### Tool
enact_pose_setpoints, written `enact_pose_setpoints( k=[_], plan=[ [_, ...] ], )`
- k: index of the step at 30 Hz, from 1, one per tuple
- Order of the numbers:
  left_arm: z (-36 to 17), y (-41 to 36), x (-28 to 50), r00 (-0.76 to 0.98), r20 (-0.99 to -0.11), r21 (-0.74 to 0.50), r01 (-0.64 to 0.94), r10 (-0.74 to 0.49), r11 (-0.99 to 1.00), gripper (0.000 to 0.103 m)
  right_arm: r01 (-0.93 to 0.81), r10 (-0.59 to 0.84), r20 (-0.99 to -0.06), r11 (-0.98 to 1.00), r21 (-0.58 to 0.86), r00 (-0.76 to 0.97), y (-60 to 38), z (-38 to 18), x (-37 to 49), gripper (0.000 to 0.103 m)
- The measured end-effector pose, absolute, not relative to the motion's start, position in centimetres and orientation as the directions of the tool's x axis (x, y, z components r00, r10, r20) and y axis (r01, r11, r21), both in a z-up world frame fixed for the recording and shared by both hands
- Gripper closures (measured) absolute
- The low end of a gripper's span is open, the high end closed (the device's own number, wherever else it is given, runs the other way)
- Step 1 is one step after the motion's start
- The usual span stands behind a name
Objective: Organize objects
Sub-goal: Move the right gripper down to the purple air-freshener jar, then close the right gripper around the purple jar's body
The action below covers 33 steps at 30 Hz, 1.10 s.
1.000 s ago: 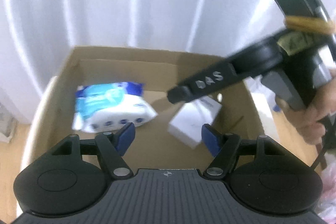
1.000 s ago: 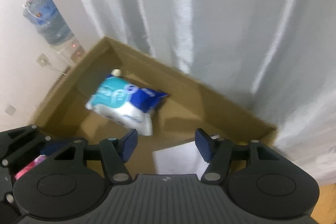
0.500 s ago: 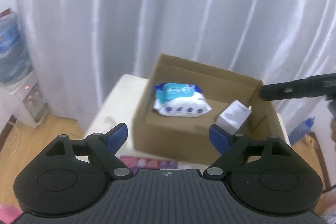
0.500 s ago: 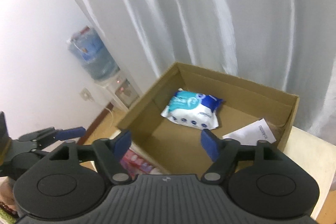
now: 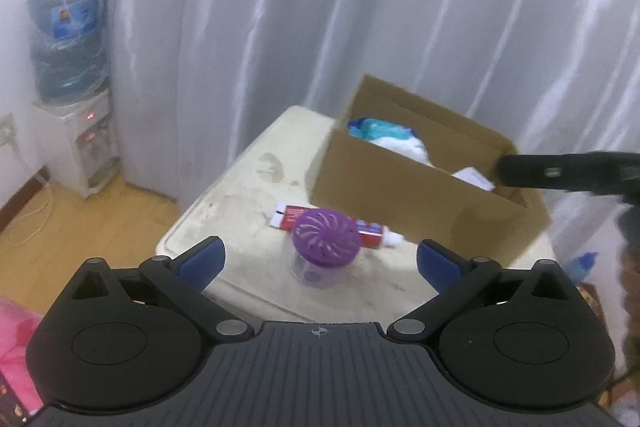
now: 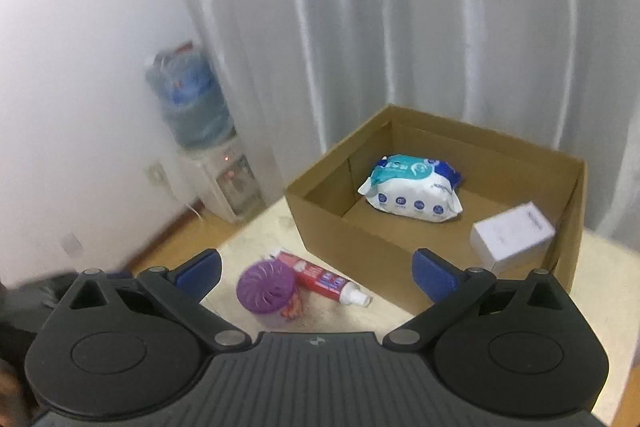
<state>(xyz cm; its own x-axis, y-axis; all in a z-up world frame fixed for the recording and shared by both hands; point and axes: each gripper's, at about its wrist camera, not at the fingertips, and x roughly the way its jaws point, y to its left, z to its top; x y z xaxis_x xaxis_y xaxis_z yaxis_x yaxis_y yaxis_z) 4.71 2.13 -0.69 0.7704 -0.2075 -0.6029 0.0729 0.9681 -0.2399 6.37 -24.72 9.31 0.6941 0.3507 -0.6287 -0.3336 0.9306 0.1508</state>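
Cardboard box [image 6: 344, 227] is sitting open-topped at the far side of the pale surface [image 5: 240, 195], backed by the white curtain [image 6: 400, 27]. Inside it I am seeing a blue-and-white wipes pack [image 6: 414, 193] lying flat toward the back left, and a small white carton [image 6: 512, 235] resting against the right wall, well apart from the pack.

Outside the box, just in front of its near wall, a red toothpaste tube [image 6: 324, 281] is lying on the surface with its white cap pointing right. A purple-lidded air freshener [image 5: 325, 239] is standing upright, just in front of the tube and overlapping it in both views; I cannot tell whether they touch. Something small and orange is peeking out beside it, too blurred to name.

I am holding the left gripper [image 5: 320, 257] above the near edge of the surface; its jaws have just been opening and are now standing wide, nothing gripped. The right gripper [image 6: 316, 269] is likewise spread wide after just opening, nothing held, angled down at the same cluster.

A water dispenser [image 6: 228, 183] is standing on the wooden floor by the wall, left of the surface.
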Motion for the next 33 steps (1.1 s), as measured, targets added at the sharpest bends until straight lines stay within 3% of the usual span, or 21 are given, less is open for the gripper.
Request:
enact_pose_setpoints(
  k=[4, 11, 16, 21, 26, 29, 33],
  plan=[
    [-1.4, 2.4, 3.7, 0.789, -0.578, -0.238, 0.082, -0.209, 0.968, 0.0, -0.342, 0.347, -0.603, 0.931, 0.128, 0.719, -23.2, 8.2, 5.6, 0.0],
    [-4.0, 1.1, 5.8, 0.759, -0.642, -0.091, 0.06, -0.105, 0.994, 0.0, -0.254, 0.52, -0.648, 0.849, 0.464, 0.557, -24.2, 4.1, 9.5, 0.0],
    [-5.5, -0.7, 8.8, 0.744, -0.667, 0.052, 0.089, -0.031, 0.995, 0.0, -0.191, 0.546, -0.664, 0.825, 0.531, 0.51, -23.9, 1.7, 11.7, 0.001],
    [-6.6, -1.2, 11.1, 0.725, -0.681, 0.01, 0.15, -0.103, 0.989, 0.003, -0.155, 0.558, -0.678, 0.813, 0.561, 0.479, -23.0, -0.3, 13.5, 0.01],
    [-8.0, -2.0, 12.3, 0.692, -0.706, -0.008, 0.206, -0.152, 0.979, 0.009, -0.139, 0.55, -0.705, 0.822, 0.552, 0.447, -22.0, -2.2, 14.8, 0.026],
    [-8.6, -2.4, 12.6, 0.677, -0.715, -0.02, 0.23, -0.175, 0.973, 0.018, -0.122, 0.542, -0.728, 0.829, 0.546, 0.42, -21.6, -3.4, 15.4, 0.033],
    [-9.0, -2.7, 12.9, 0.673, -0.715, -0.016, 0.255, -0.189, 0.967, 0.022, -0.122, 0.541, -0.738, 0.831, 0.543, 0.404, -21.1, -3.9, 15.9, 0.035]
  ],
)
